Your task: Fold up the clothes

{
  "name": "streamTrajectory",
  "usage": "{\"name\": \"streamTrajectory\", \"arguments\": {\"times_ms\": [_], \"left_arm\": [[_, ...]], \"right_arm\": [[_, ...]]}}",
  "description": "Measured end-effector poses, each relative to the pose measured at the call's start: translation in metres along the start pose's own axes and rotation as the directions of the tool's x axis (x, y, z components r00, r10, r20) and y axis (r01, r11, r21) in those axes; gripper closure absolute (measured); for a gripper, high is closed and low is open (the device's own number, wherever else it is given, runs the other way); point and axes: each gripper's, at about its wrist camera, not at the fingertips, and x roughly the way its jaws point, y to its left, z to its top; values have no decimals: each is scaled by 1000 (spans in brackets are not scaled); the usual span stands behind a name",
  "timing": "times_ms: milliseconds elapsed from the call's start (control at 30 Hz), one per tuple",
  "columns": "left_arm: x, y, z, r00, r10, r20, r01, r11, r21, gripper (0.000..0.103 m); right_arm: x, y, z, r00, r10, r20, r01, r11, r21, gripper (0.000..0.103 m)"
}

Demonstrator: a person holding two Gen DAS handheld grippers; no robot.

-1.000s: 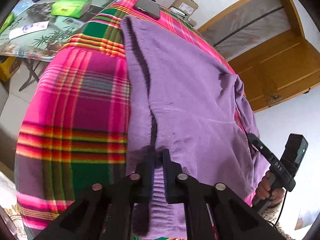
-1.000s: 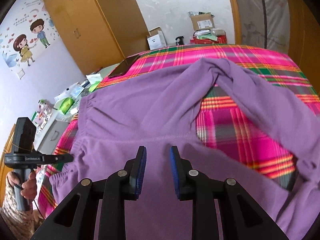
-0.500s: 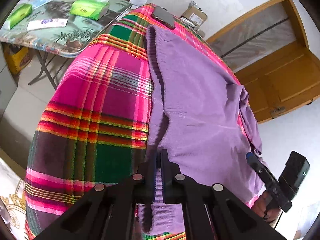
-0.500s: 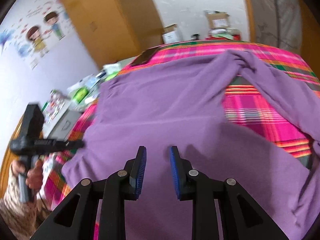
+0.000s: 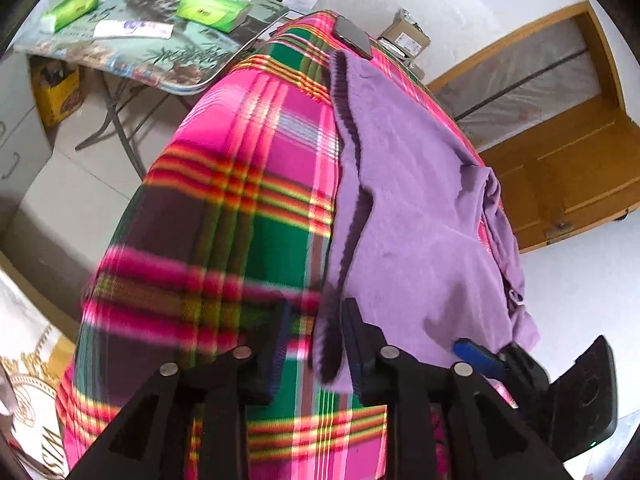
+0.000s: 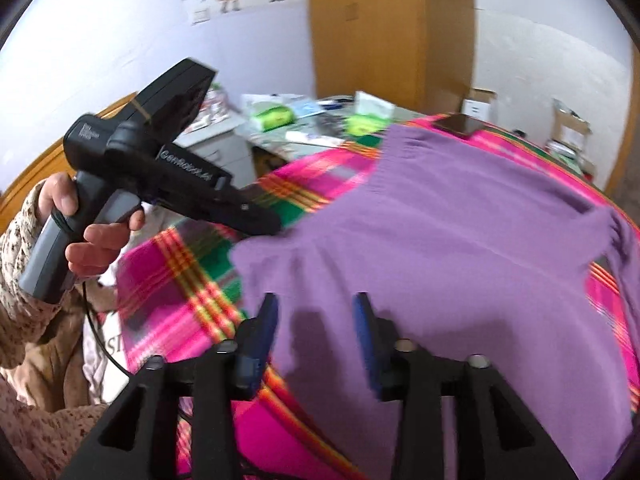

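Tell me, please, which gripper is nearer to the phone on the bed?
Left, though narrowly. The left gripper sits at the purple garment's ribbed edge leading toward the phone; the right gripper hovers further along the near side.

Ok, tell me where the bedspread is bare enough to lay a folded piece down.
The widest bare patch of plaid bedspread lies left of the purple garment, between its ribbed hem and the bed's edge by the side table. The phone crowds the far end. The table is cluttered with tissue packs. The right side is mostly under cloth.
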Motion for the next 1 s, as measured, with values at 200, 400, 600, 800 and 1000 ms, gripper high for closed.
{"name": "streamTrajectory", "arguments": {"times_ms": [200,400,600,800,1000], "left_arm": [[-2,6,-7,999,-42,-24,41,999,-25,76],[-8,11,1,998,-68,-7,68,997,-32,75],[-5,9,31,995,-97,12,97,994,-46,67],[20,-2,63,993,-110,-34,109,993,-34,66],[34,2,81,985,-167,-43,163,983,-86,63]], "right_arm": [[33,36,10,1000,2,-28,-4,996,-87,52],[63,54,18,988,-125,-88,107,978,-181,52],[73,47,21,980,-164,-112,144,976,-164,56],[68,41,23,982,-168,-84,157,980,-125,91],[49,30,31,990,-144,-4,144,988,-49,95]]}}
